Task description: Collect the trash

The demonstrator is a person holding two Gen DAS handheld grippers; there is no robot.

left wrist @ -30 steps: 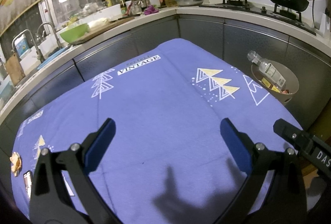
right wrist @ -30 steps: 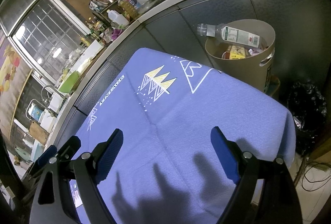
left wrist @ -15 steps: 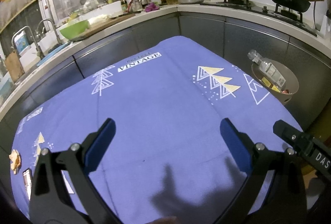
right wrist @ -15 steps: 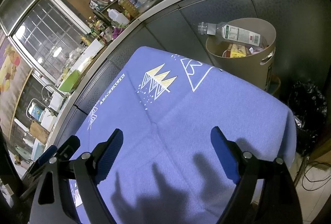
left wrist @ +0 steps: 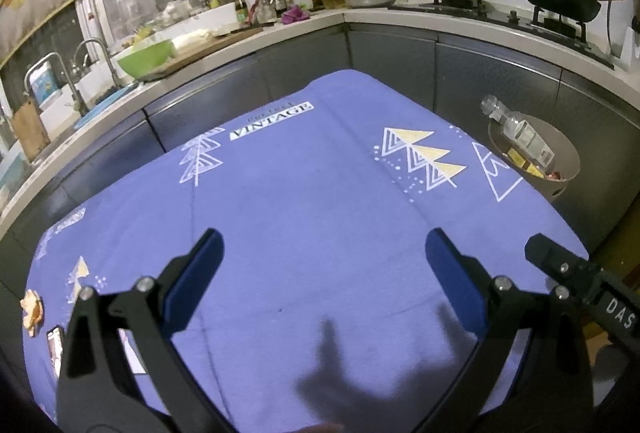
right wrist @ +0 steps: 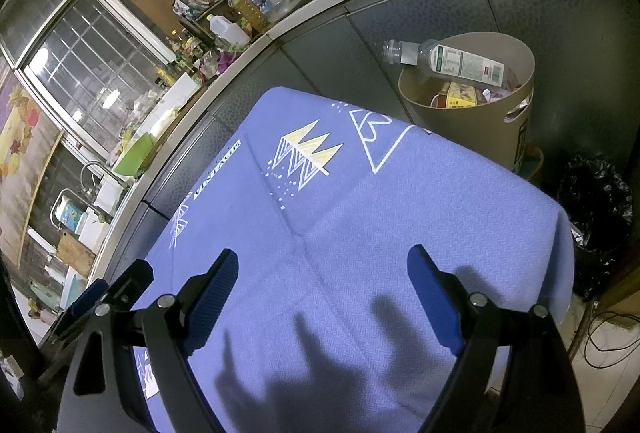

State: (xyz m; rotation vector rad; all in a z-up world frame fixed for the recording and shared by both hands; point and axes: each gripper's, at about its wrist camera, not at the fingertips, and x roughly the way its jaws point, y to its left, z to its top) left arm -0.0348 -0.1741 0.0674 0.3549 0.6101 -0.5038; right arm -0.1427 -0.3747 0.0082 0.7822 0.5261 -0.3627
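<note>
Both grippers hover over the blue tablecloth (left wrist: 320, 217) with nothing between their fingers: the left gripper (left wrist: 320, 273) has its blue pads spread wide, and the right gripper (right wrist: 320, 293) stands just as wide apart.

The remaining trash sits far from the fingers, at the lower left of the left wrist view: a crumpled orange-tan scrap (left wrist: 32, 311) at the cloth's edge, and just below it a small wrapper (left wrist: 55, 347), partly hidden behind the left finger; its print is too small to read.

The tan bin (right wrist: 516, 125) stands past the cloth's far corner, upper right in the right view, with a clear labelled bottle (right wrist: 448, 63) lying across its rim over yellow packets.

The cloth reads "VINTAGE" (left wrist: 272, 121).
</note>
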